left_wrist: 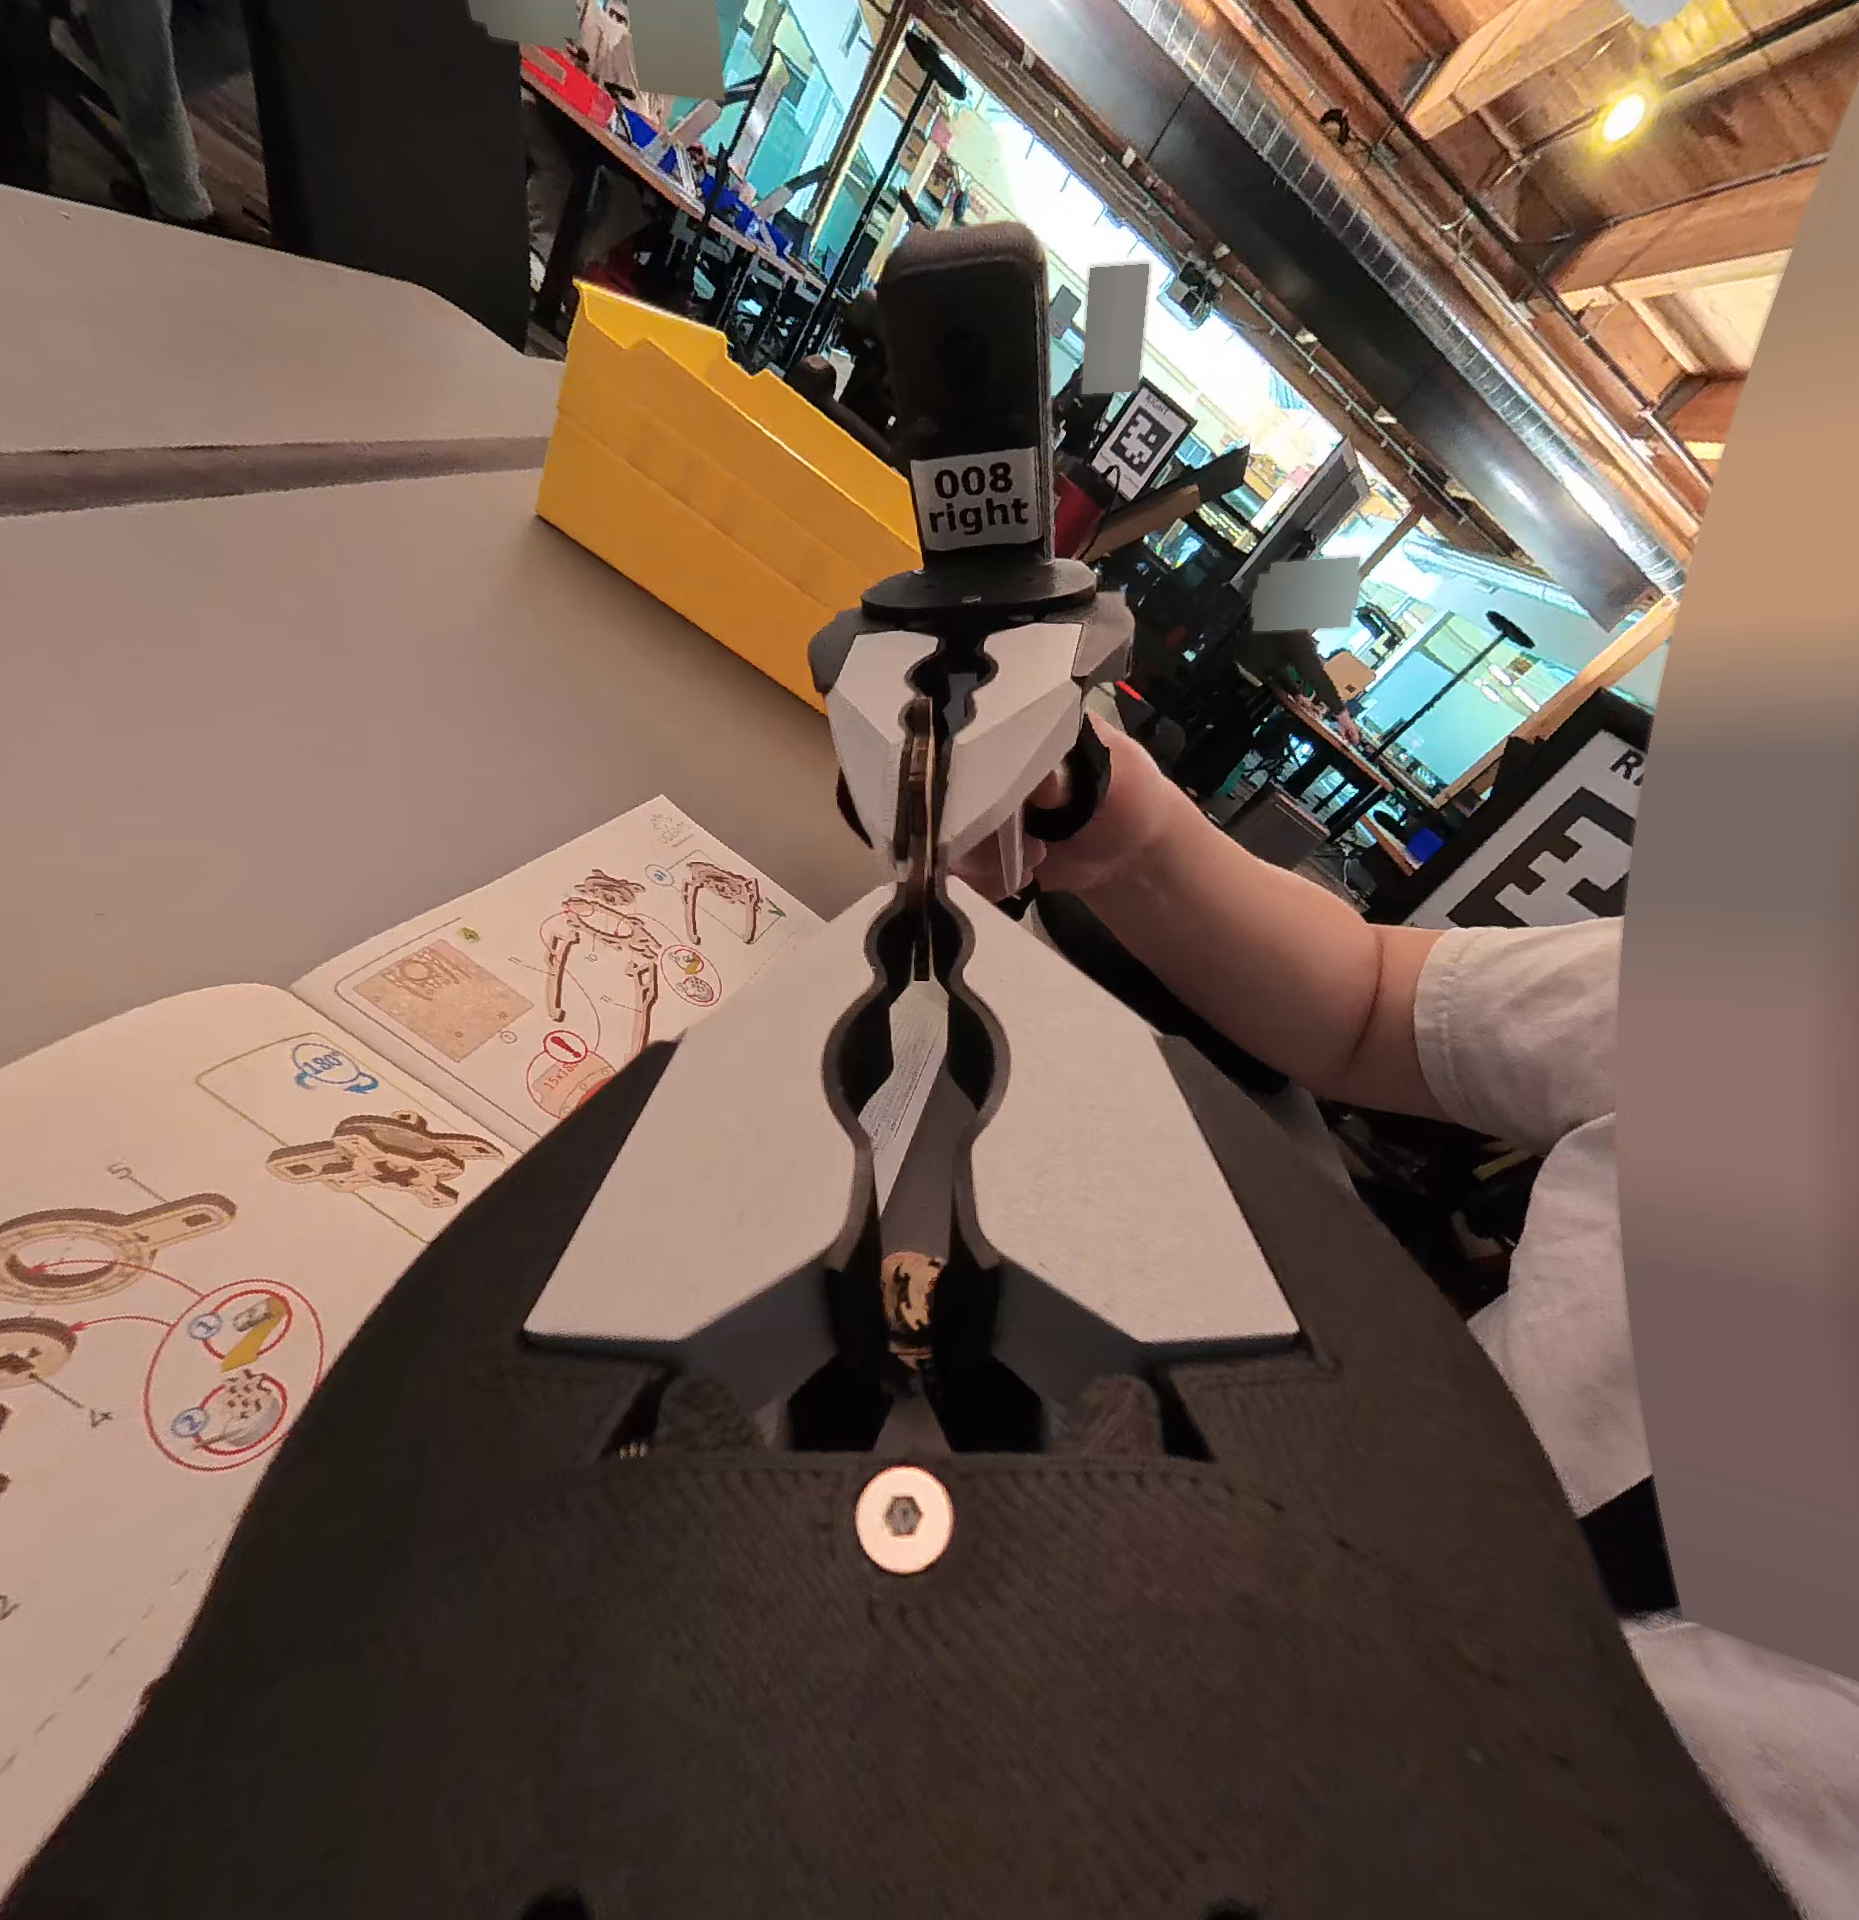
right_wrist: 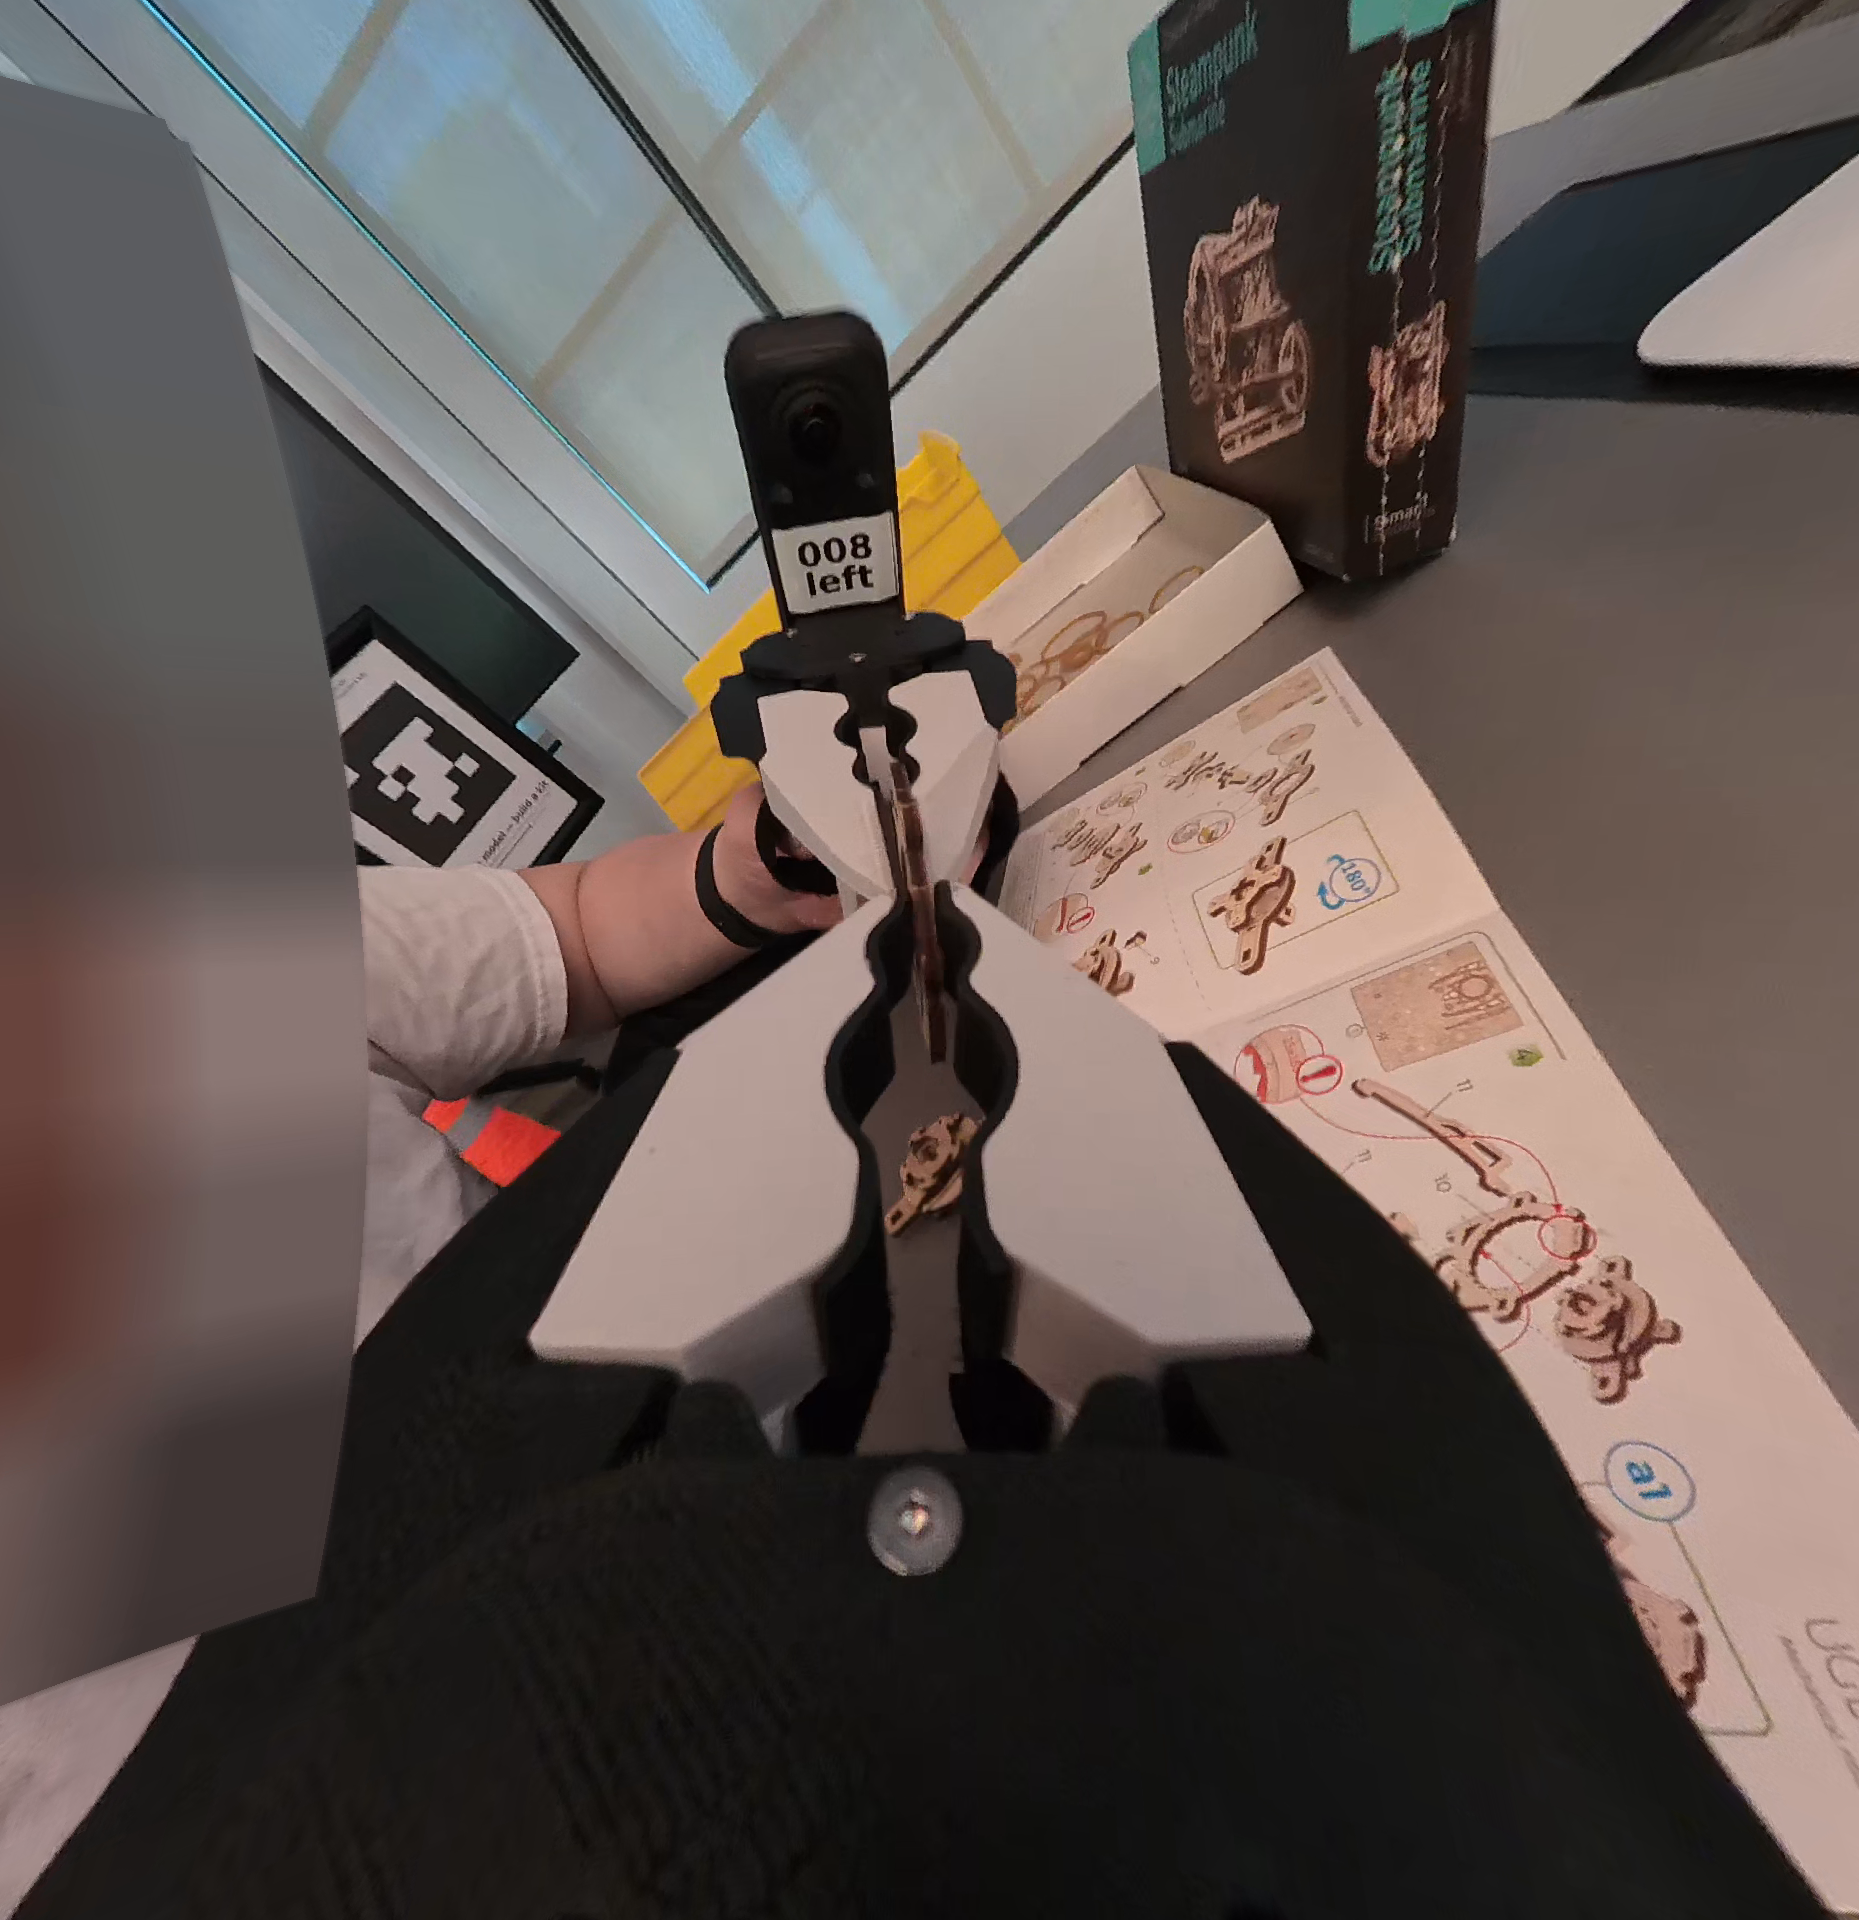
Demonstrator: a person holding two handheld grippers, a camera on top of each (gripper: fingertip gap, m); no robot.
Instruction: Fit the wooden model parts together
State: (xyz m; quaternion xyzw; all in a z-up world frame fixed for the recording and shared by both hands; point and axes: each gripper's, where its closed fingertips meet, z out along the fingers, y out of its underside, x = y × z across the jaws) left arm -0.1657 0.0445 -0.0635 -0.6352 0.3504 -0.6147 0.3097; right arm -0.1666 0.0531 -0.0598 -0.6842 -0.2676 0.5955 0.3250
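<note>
**Two tools meet tip to tip over a grey worktop**

A grey worktop (right_wrist: 1631, 623) carries the scene, with an open workshop of benches and big windows far behind. Nearest in the right wrist view, a small assembled wooden piece (right_wrist: 930, 1174) lies on the worktop, seen through the gap behind the right tool's tips. To its right an open instruction booklet (right_wrist: 1372, 935) is spread flat.

Above the worktop, the right tool (right_wrist: 909, 904) and the left tool (left_wrist: 909, 914) point at each other, tips nearly touching. Both are clenched on the same flat wooden part (right_wrist: 917, 883), held edge-on between them: each tool's fingers pinch one end of it. In the left wrist view the part (left_wrist: 917, 790) runs from the left tool's tips up into the right tool (left_wrist: 930, 790) facing it. A bare hand (left_wrist: 1091, 821) grips the right tool's handle.

Farther off, past the booklet, a shallow white tray (right_wrist: 1143, 613) holds wooden rings, a dark kit box (right_wrist: 1309, 291) stands upright beyond it, and a yellow bin (left_wrist: 696, 478) sits at the worktop's far edge.
</note>
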